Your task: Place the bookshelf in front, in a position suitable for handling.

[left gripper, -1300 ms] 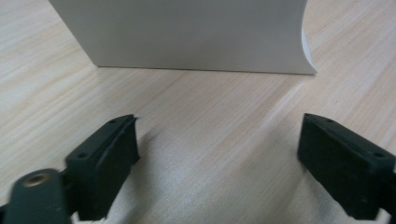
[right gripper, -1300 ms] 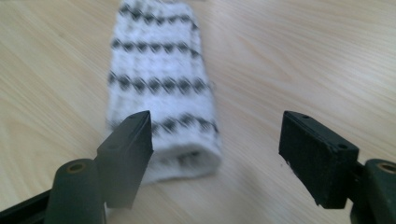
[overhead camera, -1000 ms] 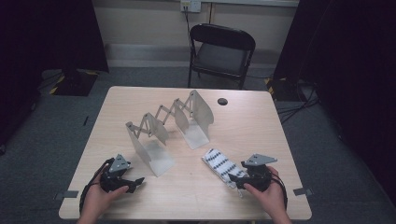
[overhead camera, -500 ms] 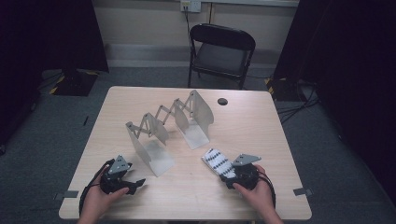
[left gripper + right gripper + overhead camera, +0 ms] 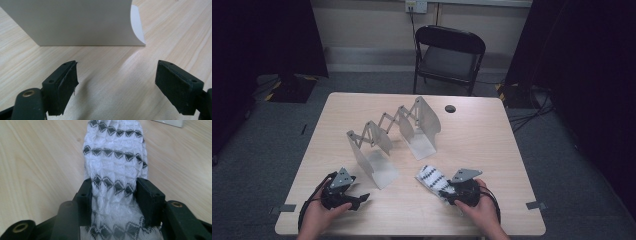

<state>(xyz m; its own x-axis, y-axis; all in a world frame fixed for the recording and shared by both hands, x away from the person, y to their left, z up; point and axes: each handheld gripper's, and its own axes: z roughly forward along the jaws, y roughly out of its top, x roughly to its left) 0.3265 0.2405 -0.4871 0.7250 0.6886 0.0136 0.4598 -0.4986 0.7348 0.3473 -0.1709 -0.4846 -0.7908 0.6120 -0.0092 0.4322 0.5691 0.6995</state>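
Your right gripper (image 5: 113, 192) sits at the near right of the desk (image 5: 492, 145), and its fingers (image 5: 150, 197) have just been closing; they now press both sides of the white sock with black diamond bands (image 5: 115, 160), which lies flat on the desk. Your left gripper (image 5: 116, 82) rests at the near left, fingers apart with nothing between them, facing the near plate of the white accordion rack (image 5: 377, 155).
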